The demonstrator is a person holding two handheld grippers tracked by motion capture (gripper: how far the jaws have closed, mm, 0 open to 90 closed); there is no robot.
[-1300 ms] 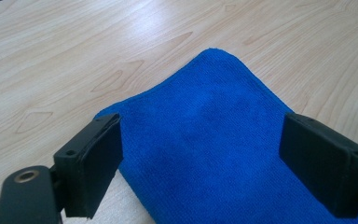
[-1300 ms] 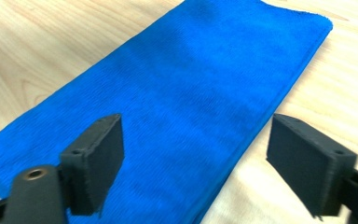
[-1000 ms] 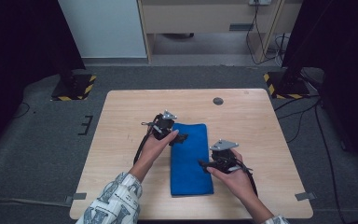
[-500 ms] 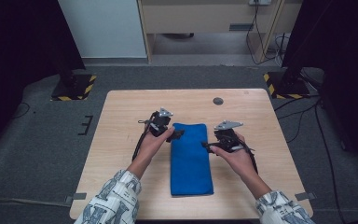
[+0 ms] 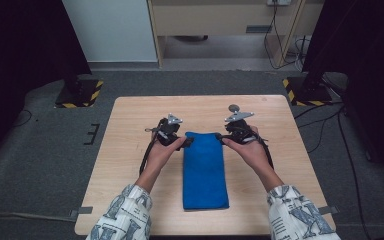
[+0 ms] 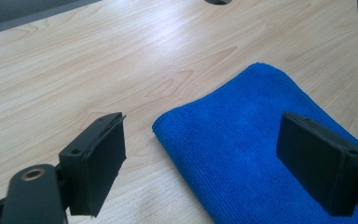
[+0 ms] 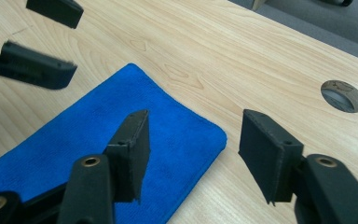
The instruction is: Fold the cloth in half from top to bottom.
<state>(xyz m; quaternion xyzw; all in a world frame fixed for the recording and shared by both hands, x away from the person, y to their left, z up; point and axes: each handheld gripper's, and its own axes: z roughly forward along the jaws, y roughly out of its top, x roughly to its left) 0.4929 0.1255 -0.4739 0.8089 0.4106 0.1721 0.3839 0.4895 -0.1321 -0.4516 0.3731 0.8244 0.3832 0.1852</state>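
The left gripper (image 5: 186, 142), held in the person's left hand (image 5: 161, 152), sits at the far left corner of the blue cloth (image 5: 205, 170); in the left gripper view its jaws stand released, one pad over bare wood and the other over the cloth (image 6: 261, 154), with that corner lying between them and untouched by either pad. The cloth is folded into a long narrow strip on the light wooden table (image 5: 130, 150), running from about the table's middle toward its near edge, roughly midway between the left and right edges. The right gripper (image 5: 222, 138), in the right hand (image 5: 250, 150), is at the cloth's far right corner. Its jaws have just been closing, yet they remain apart: in the right gripper view one pad hangs over the cloth (image 7: 98, 140) and the other over bare wood, the corner between them and not pressed. A round hole (image 5: 234, 107) lies in the table near its far edge.
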